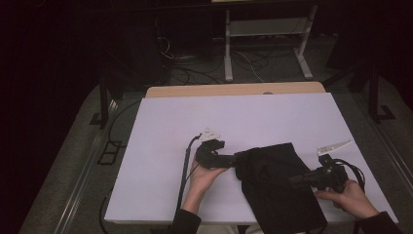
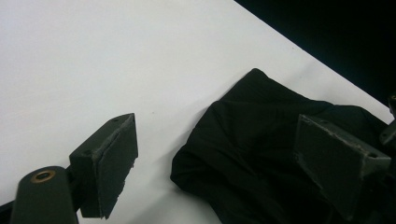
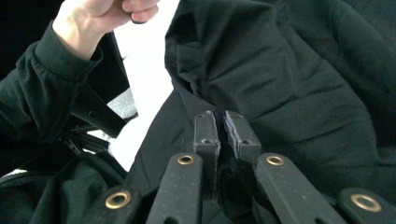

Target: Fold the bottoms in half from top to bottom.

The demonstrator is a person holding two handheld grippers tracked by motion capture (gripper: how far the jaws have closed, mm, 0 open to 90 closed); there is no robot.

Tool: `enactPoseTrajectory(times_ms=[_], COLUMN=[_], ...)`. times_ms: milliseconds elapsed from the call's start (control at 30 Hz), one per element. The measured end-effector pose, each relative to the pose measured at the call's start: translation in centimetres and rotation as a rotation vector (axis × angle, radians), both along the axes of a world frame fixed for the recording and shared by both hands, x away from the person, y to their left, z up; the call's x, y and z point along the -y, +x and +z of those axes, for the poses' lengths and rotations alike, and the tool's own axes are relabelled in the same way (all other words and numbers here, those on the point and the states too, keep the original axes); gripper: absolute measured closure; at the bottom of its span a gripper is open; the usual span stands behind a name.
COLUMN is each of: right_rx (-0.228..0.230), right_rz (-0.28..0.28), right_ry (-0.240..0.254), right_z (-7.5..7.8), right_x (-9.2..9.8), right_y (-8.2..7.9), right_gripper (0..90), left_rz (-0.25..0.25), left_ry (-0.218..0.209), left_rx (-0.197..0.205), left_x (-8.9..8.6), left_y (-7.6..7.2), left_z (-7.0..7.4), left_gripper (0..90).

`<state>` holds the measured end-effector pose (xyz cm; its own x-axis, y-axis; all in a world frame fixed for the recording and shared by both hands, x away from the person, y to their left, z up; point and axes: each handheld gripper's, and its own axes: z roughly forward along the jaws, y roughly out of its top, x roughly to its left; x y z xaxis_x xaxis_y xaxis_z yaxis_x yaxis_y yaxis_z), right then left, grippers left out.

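Two grippers at black cloth (image 1: 277, 183) — left gripper (image 2: 233, 168) spread, right gripper (image 3: 227, 133) pinching cloth.

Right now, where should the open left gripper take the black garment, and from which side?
The rounded folded corner of the black garment nearest the left gripper: coming in low from the bare table side, since it bulges up there.

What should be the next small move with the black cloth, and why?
Probably bring the left gripper onto the near edge of the black cloth and close it: its jaws stand open with nothing pressed between them, while the right gripper looks shut on the cloth.
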<state>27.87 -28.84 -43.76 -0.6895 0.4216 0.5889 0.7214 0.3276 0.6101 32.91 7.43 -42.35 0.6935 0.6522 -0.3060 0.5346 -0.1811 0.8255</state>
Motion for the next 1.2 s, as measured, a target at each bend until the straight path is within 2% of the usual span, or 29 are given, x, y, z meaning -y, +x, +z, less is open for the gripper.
enactPoseTrajectory(times_ms=[233, 567, 700, 767, 900, 967, 1000, 1100, 1200], right_rx=[-0.01, -0.024, -0.032, -0.027, -0.002, -0.001, 0.01, 0.04, 0.071], right_rz=[0.042, 0.07, 0.089, 0.093, 0.077, 0.072, 0.067, 0.054, 0.052], right_ry=[-0.032, -0.084, -0.104, -0.108, -0.087, -0.052, -0.032, -0.024, -0.02], right_z=[-0.5, -1.2, -1.5, -1.4, -0.8, -0.3, -0.1, 0.6, 1.2], right_x=[0.4, 0.9, 1.1, 1.2, 1.4, 1.5, 1.5, 1.1, 0.5], right_y=[-0.5, -1.1, -1.6, -1.8, -2.0, -1.7, -1.6, -1.2, -0.7], right_gripper=[82.0, 80.3, 76.4, 71.1, 57.4, 51.0, 50.4, 51.0, 56.0], left_rz=[0.0, -0.002, -0.006, -0.005, -0.004, -0.002, -0.003, -0.004, -0.002], left_ry=[0.007, 0.009, 0.012, 0.011, 0.008, 0.005, 0.005, 0.004, 0.003], left_rx=[-0.003, -0.003, -0.005, -0.006, -0.006, -0.004, -0.002, -0.001, -0.001], left_x=[0.1, 0.1, 0.2, 0.2, 0.1, 0.1, 0.1, 0.1, 0.1], left_y=[0.0, 0.0, -0.1, -0.1, -0.1, -0.2, -0.2, -0.3, -0.3], left_z=[-0.1, -0.2, -0.3, -0.4, -0.4, -0.3, -0.3, -0.2, -0.2], left_gripper=[13.9, 13.9, 13.9, 13.8, 13.9, 13.9, 13.8, 13.9, 13.9])
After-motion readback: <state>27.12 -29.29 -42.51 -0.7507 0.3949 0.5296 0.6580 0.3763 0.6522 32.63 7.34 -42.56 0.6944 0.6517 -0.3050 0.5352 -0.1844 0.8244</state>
